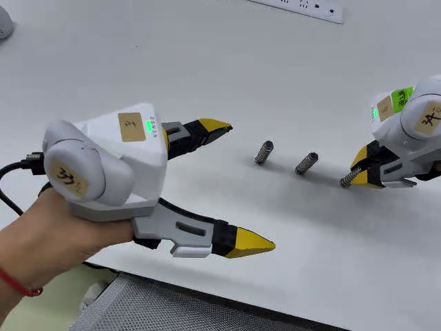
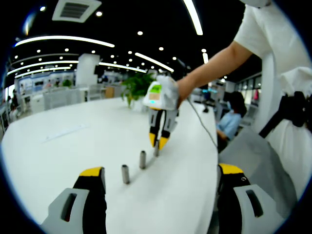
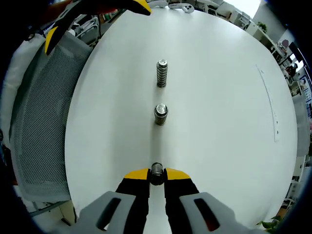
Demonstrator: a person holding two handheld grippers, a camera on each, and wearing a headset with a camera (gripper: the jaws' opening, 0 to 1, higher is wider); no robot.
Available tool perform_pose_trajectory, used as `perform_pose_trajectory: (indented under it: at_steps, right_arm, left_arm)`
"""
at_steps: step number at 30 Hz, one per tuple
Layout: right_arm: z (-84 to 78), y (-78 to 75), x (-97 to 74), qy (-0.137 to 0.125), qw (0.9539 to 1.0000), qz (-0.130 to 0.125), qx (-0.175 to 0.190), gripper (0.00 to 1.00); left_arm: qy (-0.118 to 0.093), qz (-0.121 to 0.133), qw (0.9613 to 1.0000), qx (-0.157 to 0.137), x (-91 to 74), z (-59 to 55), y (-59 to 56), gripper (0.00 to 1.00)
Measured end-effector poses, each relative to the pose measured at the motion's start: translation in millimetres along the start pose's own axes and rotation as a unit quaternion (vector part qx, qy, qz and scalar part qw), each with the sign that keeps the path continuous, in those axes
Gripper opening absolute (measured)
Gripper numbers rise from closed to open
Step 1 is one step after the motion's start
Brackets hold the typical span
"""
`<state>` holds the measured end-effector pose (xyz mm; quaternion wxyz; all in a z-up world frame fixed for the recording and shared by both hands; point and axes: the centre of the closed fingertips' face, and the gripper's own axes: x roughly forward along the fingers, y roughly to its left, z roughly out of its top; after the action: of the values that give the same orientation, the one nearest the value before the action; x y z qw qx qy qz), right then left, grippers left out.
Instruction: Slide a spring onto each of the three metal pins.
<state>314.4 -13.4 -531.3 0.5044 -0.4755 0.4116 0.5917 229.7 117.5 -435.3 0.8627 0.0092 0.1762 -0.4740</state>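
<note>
Right claw, clenched: its two yellow-tipped jaws are closed against the end spring, which is coiled round the last in a row of three.

Reference mark for all positions: the middle pin, upright on the white surface and wearing coils of its own.

The end spring stands just beside the middle pin, on the side toward my right claw. The far pin, likewise sleeved in coils, stands just beside the middle pin on the opposite side. The three form one straight line, none touching another.

Left claw, released: I hold its jaws spread wide with nothing between them. It is well apart from the middle pin, out past the far pin as seen from the right claw.

In the left gripper view the row runs away from this claw: far pin nearest, middle pin next, and the right claw pointing down over the last.

My hand wraps the left claw's white body, with a red band at the wrist.

Grey mesh chair: off the surface's edge, on the left-claw side of the middle pin.

White power strip: on the surface, well beyond the middle pin, at the head view's upper edge.
</note>
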Motion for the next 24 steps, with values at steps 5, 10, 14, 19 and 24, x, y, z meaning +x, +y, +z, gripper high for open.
perform_pose_trajectory:
  at_steps: [5, 10, 14, 19, 24]
  right_arm:
    - [-0.3, 1.5, 0.8, 0.0, 1.0, 0.001, 0.0, 0.12]
    - [-1.3, 0.7, 1.5, -0.001, 1.0, 0.001, 0.001, 0.12]
    - [-2.1, -0.7, 1.5, -0.002, 1.0, 0.0, 0.002, 0.12]
    - [-0.8, -0.4, -0.3, -0.006, 1.0, -0.001, 0.004, 0.14]
    - [1.0, -0.9, -5.6, -0.015, 0.9998, -0.006, 0.008, 0.19]
  left_arm:
    - [0.001, 0.002, 1.0, 0.0, -0.6, 0.6, 0.0, 0.95]
    - [0.002, 0.001, 1.0, 0.001, -0.9, 1.4, -1.0, 0.95]
    - [0.002, 0.0, 1.0, 0.003, -0.4, 2.4, -0.9, 0.95]
    - [0.004, 0.0, 1.0, 0.005, 0.2, 3.4, -0.5, 0.95]
    - [0.006, 0.0, 1.0, 0.008, -0.1, 3.3, 0.3, 0.96]
